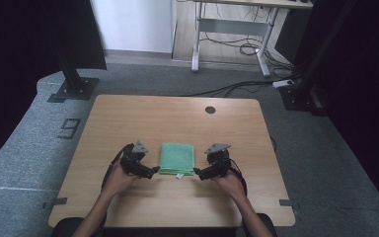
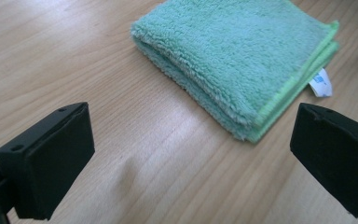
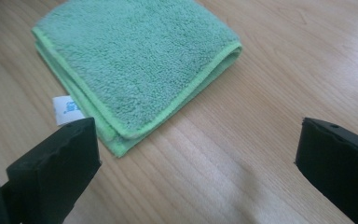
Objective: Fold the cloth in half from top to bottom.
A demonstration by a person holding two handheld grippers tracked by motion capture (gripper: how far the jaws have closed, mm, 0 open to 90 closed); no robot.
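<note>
A folded green towel (image 1: pixel 177 158) lies flat on the wooden table (image 1: pixel 177 121), a white label sticking out at its near edge. My left gripper (image 1: pixel 153 172) sits just left of the towel's near corner, jaws wide apart with nothing between them. Just right of the other near corner is my right gripper (image 1: pixel 199 173), also open and empty. In the left gripper view the towel (image 2: pixel 242 56) lies ahead of the gripper (image 2: pixel 191 163), its label (image 2: pixel 320 83) at the right. The right gripper view has the towel (image 3: pixel 135 65) ahead to the left of the gripper (image 3: pixel 196 172).
A round cable hole (image 1: pixel 210 109) sits near the table's far edge. Black frame posts (image 1: pixel 71 74) stand on the grey carpet beyond the table's far corners. A desk frame with cables (image 1: pixel 237 37) stands farther back.
</note>
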